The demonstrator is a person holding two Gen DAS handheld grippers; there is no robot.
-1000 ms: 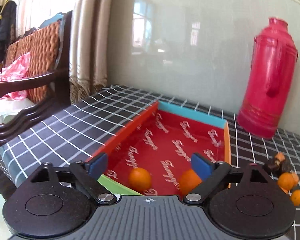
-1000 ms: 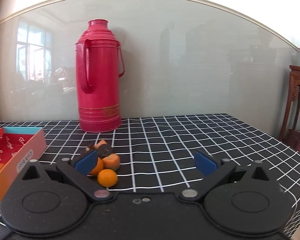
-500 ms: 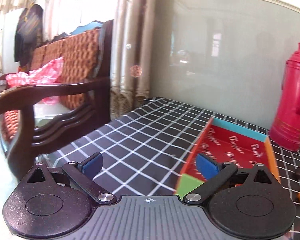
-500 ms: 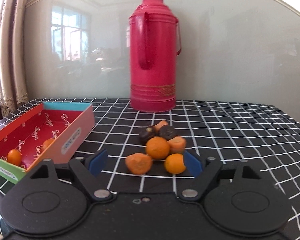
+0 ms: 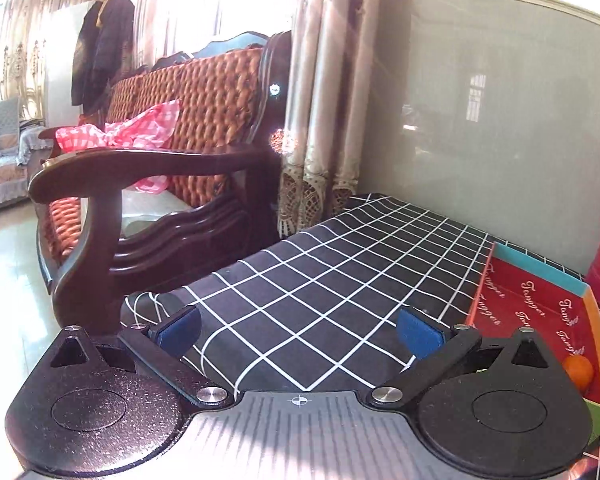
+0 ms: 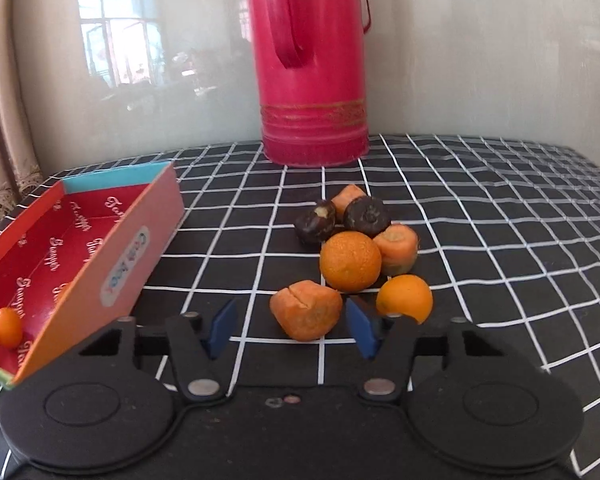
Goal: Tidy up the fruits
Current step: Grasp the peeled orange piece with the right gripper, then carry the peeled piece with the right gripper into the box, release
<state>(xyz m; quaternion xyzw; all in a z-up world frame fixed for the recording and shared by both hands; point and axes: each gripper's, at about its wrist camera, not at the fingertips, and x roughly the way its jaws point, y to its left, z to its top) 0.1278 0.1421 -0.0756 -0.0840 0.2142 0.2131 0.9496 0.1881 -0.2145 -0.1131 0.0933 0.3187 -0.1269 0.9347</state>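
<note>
Right gripper: its jaws have just been closing and are standing part-way apart over the checked tablecloth; the nearest carrot chunk is sitting just past the tips, between them, with no pad pressing on it.
Left gripper: its jaws have just been opening and are standing wide apart, holding nothing, over bare cloth left of the red box.
Right view only: the loose pile is lying right of the box, in front of the red flask.
Left view only: a wooden sofa and curtains are showing left of the box.
Counts, pile: two oranges, three carrot chunks, two dark fruits.
Counts, box: each view is showing one small orange at its near end.
Change: the left view is now pointing left of the box, where a second ago it was looking straight into it; the right gripper is sitting closer to the pile.
</note>
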